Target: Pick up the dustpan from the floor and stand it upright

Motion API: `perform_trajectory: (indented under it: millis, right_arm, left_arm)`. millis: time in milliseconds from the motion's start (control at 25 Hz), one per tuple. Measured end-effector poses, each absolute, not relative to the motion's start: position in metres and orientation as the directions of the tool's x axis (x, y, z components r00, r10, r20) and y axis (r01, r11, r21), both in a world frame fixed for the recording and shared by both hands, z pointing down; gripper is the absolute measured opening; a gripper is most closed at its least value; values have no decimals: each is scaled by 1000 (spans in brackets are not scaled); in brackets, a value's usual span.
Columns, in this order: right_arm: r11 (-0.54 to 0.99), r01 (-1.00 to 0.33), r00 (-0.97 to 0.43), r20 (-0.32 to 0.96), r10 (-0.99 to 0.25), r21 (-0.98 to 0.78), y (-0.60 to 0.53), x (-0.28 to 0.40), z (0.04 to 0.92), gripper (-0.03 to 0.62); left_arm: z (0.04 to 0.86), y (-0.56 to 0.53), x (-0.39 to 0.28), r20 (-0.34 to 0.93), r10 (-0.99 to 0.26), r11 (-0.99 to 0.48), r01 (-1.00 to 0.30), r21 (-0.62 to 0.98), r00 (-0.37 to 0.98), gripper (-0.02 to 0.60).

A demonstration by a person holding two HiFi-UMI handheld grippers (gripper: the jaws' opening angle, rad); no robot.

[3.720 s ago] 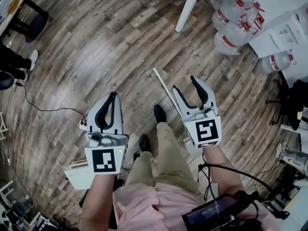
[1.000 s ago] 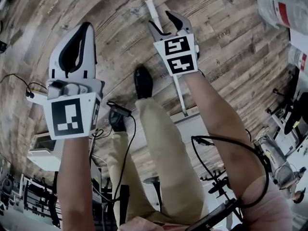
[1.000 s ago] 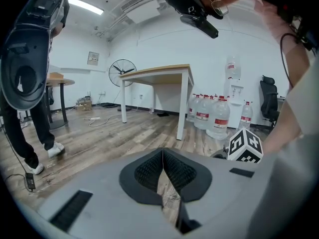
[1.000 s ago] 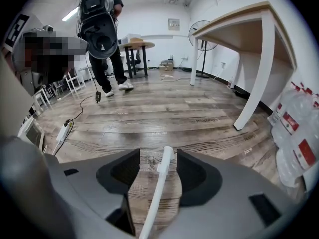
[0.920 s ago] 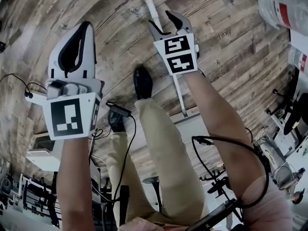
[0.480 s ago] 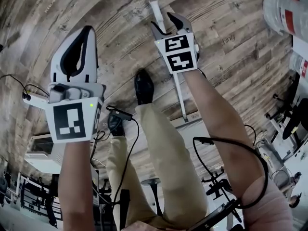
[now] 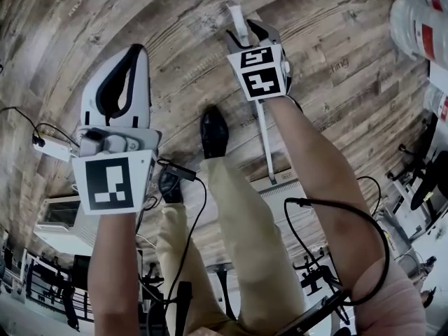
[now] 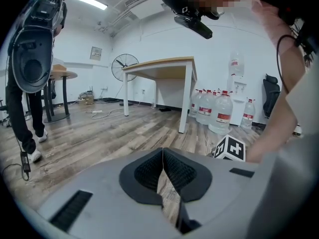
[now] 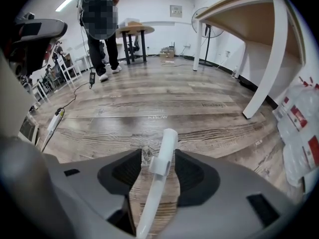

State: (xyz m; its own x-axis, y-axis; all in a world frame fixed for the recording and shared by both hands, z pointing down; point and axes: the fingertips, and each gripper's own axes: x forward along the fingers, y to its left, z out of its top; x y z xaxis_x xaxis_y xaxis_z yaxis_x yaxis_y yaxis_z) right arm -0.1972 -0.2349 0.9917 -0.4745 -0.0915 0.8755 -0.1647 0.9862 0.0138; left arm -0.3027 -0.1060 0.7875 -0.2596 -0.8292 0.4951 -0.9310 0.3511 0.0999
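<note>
The dustpan lies on the wooden floor, its long white handle (image 7: 263, 128) running from the pan (image 7: 283, 187) up to my right gripper (image 7: 243, 32). In the right gripper view the handle (image 9: 162, 158) lies lengthwise between the jaws of the right gripper (image 9: 158, 156). It sits close to the right jaw, and a strip of floor shows on its left, so the gripper is open around it. My left gripper (image 7: 135, 51) hovers to the left over bare floor. In its own view the left gripper (image 8: 162, 151) is shut, tips touching, with nothing between them.
Large water bottles (image 7: 423, 12) stand at the right, beside a white table leg (image 9: 264, 78). My shoe (image 7: 213, 130) is just left of the handle. A white box (image 7: 59, 219) and cables lie at the left. A person (image 9: 99, 34) stands far back.
The right gripper has come down from above the floor to the handle's tip. Over the last half second its jaws have narrowed around the handle. The left gripper has stayed shut.
</note>
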Motion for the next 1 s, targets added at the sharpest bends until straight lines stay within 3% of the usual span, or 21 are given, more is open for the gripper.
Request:
perform_trajectory:
  millis: [400, 1000]
  right_arm:
    - [986, -166, -407, 910, -86, 19, -242, -190, 1026, 199]
    - [973, -228, -389, 914, -112, 22, -244, -191, 1034, 117]
  left_arm:
    - [794, -104, -304, 499, -828, 343, -935, 90, -256, 14]
    - [787, -97, -300, 504, -827, 328, -942, 72, -249, 14]
